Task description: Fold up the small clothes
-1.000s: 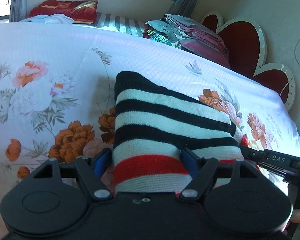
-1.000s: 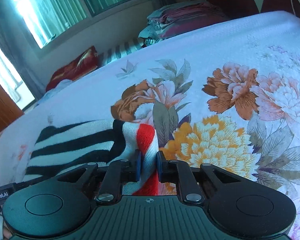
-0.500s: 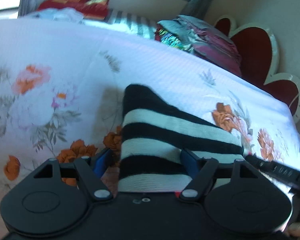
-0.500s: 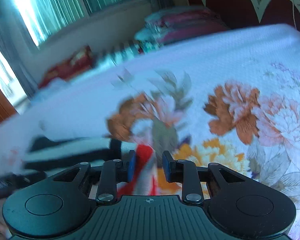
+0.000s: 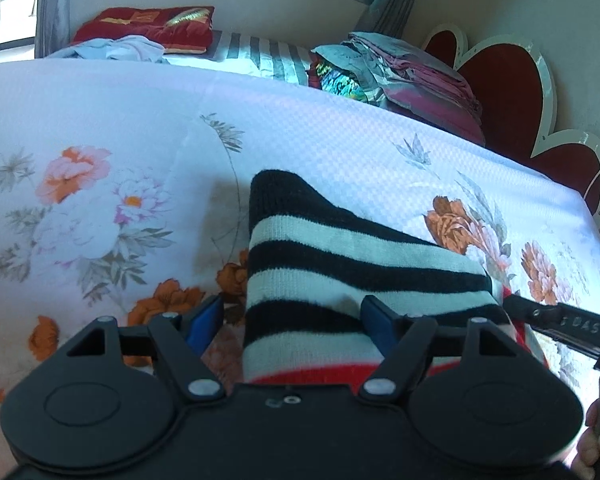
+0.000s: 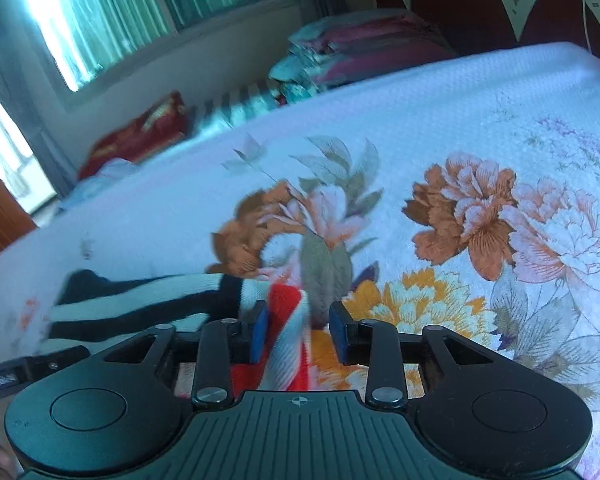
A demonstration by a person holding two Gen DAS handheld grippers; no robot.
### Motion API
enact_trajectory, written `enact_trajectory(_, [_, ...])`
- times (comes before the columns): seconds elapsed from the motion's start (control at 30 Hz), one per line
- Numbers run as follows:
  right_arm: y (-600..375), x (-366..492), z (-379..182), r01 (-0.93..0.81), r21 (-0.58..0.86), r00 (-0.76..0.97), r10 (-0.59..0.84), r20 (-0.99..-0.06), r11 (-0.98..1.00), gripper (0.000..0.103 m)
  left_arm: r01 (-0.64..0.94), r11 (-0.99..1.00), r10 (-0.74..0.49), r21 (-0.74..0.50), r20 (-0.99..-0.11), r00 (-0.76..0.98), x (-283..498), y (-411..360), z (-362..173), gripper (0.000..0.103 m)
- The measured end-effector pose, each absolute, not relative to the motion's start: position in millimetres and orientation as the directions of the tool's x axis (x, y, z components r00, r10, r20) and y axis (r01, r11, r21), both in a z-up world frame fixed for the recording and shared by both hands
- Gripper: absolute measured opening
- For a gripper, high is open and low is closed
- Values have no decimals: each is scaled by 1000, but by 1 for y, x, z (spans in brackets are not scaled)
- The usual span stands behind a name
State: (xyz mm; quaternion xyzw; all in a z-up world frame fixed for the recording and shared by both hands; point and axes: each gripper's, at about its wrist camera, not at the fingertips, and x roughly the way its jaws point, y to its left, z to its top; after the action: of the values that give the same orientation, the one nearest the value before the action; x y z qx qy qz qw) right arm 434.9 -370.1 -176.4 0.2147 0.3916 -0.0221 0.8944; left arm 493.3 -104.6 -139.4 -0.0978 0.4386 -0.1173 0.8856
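Note:
A small knit garment (image 5: 332, 264) with black, white and red stripes lies folded on the floral bed sheet (image 5: 100, 120). My left gripper (image 5: 296, 316) is open, its blue pads apart, with the garment's near edge lying between them. In the right wrist view my right gripper (image 6: 300, 332) is open too, and the garment's red and white corner (image 6: 288, 328) stands loose between the pads. The rest of the garment (image 6: 140, 304) stretches away to the left. The right gripper's finger (image 5: 560, 322) shows at the garment's right edge in the left wrist view.
A stack of folded clothes (image 5: 396, 72) sits at the far side of the bed by the red scalloped headboard (image 5: 500, 88). A red cushion (image 5: 148, 26) and a pale blue cloth (image 5: 112, 48) lie at the far left. Windows with curtains (image 6: 120, 12) are behind.
My right gripper has opened and let go of the garment's red corner. The left gripper stayed open and shifted a little over the garment.

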Motion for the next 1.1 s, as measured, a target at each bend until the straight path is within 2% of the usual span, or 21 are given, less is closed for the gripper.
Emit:
enact_trajectory(0.27, [-349,395,-146,76,347,737,181,-651,935,33,183,946,-323,-268,-729,603,454,-103,-120,74])
enact_trajectory(0.47, [-337,380,-160,67,312,706,176,-686,948,33,239,937,-349,-256,-731,586,423,-104,-124,76])
enact_trajectory(0.63, [-340,380,-172,87,313,694,167,-700,946,33,225,926,-378,-304,-731,569,425,-93,-137,79])
enact_trajectory(0.87, [-347,353,-150,75,347,707,195,-680,935,33,215,933,-360,-289,-736,573,415,-89,-126,78])
enact_trajectory(1.1, [-341,299,-146,43,361,693,232,-682,932,33,227,917,-399,-329,-722,565,381,-74,-115,77])
